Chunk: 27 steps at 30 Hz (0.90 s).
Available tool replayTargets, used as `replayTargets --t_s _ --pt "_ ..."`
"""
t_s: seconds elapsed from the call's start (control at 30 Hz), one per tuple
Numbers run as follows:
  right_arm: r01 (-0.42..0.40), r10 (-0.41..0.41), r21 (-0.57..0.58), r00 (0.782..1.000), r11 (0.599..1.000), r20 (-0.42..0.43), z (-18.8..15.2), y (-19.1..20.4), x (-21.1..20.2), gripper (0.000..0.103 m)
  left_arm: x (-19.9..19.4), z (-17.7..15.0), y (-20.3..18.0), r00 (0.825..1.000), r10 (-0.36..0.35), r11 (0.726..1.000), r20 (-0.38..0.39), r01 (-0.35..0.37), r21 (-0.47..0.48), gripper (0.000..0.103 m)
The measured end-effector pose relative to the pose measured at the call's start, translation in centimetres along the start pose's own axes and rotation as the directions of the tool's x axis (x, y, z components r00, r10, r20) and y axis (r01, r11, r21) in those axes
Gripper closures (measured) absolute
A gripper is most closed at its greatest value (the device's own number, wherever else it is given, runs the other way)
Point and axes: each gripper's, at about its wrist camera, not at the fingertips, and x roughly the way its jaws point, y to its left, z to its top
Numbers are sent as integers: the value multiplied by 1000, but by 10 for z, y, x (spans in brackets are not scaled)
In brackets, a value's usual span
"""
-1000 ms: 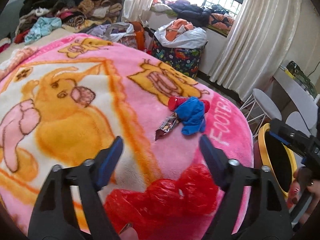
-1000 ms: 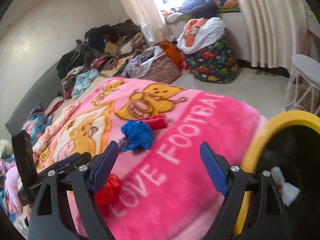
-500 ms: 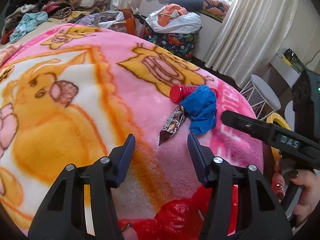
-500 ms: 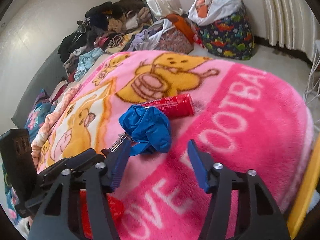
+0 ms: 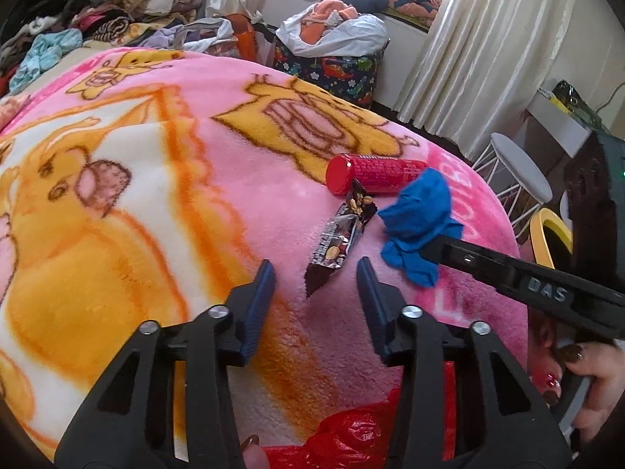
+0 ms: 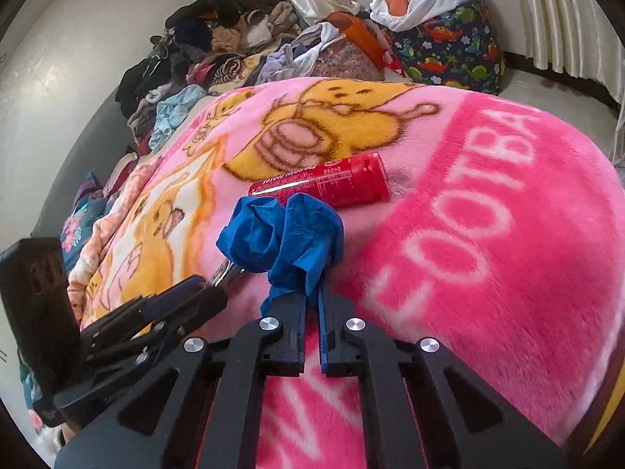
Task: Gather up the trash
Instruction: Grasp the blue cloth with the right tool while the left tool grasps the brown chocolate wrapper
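R gripper clamps blue glove on pink blanket; L gripper open, wrapper between fingers; clothes pile beyond.

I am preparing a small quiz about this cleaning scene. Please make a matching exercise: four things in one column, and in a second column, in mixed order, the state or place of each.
Things:
1. blue glove
2. snack wrapper
3. red can
4. left claw

States:
A. lying on its side on the blanket
B. open, tips either side of a wrapper end
C. pinched in the right claw
D. flat on the blanket, dark, with peanuts printed on it

Pairs: 1-C, 2-D, 3-A, 4-B
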Motion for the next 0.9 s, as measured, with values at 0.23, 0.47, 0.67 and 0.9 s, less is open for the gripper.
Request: replayTargets --t_s 0.23,0.47,0.67,0.9 --pt "42 -42 12 998 999 48 -18 -3 -29 98 2 -3 -8 1000 6 1000 -1 -6 9 91" --pt "75 -74 -8 994 997 81 -31 -2 -54 98 -16 -5 -18 999 -2 1000 44 2 7 91" --pt "73 -71 -21 991 997 112 -38 5 -72 98 -35 -5 -30 997 -6 1000 77 5 16 91" --pt "75 -70 -33 987 997 144 -44 11 -96 98 -56 -7 -50 994 -7 999 113 2 46 91"
